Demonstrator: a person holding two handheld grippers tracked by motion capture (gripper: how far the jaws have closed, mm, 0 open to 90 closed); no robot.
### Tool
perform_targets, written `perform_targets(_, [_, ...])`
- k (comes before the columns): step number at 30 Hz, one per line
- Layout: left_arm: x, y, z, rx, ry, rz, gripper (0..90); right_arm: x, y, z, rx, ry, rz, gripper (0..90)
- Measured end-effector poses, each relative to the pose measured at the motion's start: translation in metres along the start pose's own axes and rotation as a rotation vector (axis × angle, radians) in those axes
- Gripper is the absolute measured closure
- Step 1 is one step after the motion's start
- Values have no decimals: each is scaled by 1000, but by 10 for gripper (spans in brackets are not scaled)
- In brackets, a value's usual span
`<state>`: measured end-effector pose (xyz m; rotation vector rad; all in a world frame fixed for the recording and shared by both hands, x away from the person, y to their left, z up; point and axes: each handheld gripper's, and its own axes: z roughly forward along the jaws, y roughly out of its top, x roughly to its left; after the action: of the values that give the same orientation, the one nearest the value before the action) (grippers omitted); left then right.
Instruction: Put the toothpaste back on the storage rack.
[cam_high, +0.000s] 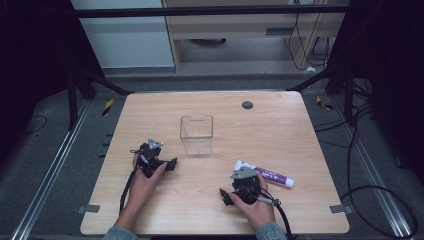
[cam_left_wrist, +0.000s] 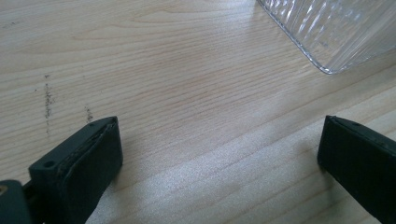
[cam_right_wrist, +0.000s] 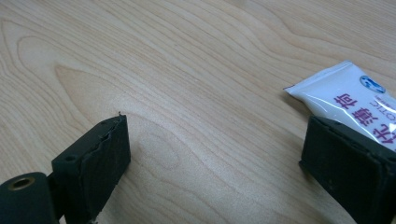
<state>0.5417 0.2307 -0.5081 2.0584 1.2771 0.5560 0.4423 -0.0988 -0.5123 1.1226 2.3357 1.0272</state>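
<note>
A clear plastic box (cam_high: 196, 134) stands open-topped in the middle of the wooden table (cam_high: 150, 115). A white and purple tube (cam_high: 265, 175) lies flat at the front right. My left gripper (cam_high: 156, 156) rests low over the table, left of the box; its jaws stand wide apart (cam_left_wrist: 219, 140) with bare wood between them, and a corner of the box (cam_left_wrist: 336, 32) is ahead to the right. My right gripper (cam_high: 242, 186) sits just in front of the tube, open (cam_right_wrist: 217, 140) and holding nothing. The tube's white end (cam_right_wrist: 345, 98) lies beyond its right jaw.
A small dark round disc (cam_high: 247, 105) is set in the table near its far edge. Cables (cam_high: 370, 200) lie on the floor to the right, and black frame legs (cam_high: 75, 95) stand at the back left.
</note>
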Motion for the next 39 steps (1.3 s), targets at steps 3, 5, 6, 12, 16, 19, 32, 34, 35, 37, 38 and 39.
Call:
perform_targets(3, [0, 0, 0, 0, 0, 0, 0, 0, 1, 1, -1, -4, 4, 80])
perform_targets(5, [0, 0, 0, 0, 0, 0, 0, 0, 1, 1, -1, -5, 5, 80])
perform_targets(6, [0, 0, 0, 0, 0, 0, 0, 0, 1, 1, -1, -5, 5, 80])
perform_targets(12, [0, -1, -1, 1, -7, 7, 0, 0, 1, 1, -1, -11, 11, 81])
perform_targets(16, [0, -1, -1, 0, -7, 8, 0, -2, 1, 0, -13, 1, -9, 160])
perform_targets(19, [0, -1, -1, 1, -7, 9, 0, -5, 3, -4, -5, 6, -19, 195])
perform_targets(32, [-1, -1, -1, 0, -7, 7, 0, -48, 37, -61, 48, -72, -146, 210])
perform_targets(34, [-1, -1, -1, 0, -7, 7, 0, -59, 38, -68, 84, -86, -167, 245])
perform_targets(35, [0, -1, -1, 0, -7, 7, 0, -59, 38, -68, 84, -86, -167, 245])
perform_targets(37, [-1, -1, -1, 0, -7, 7, 0, -65, 37, -72, 96, -80, -172, 254])
perform_targets(38, [0, -1, -1, 0, -7, 7, 0, -73, 34, -74, 116, -67, -166, 268])
perform_targets(39, [0, -1, -1, 0, -7, 7, 0, -73, 34, -74, 116, -67, -166, 268])
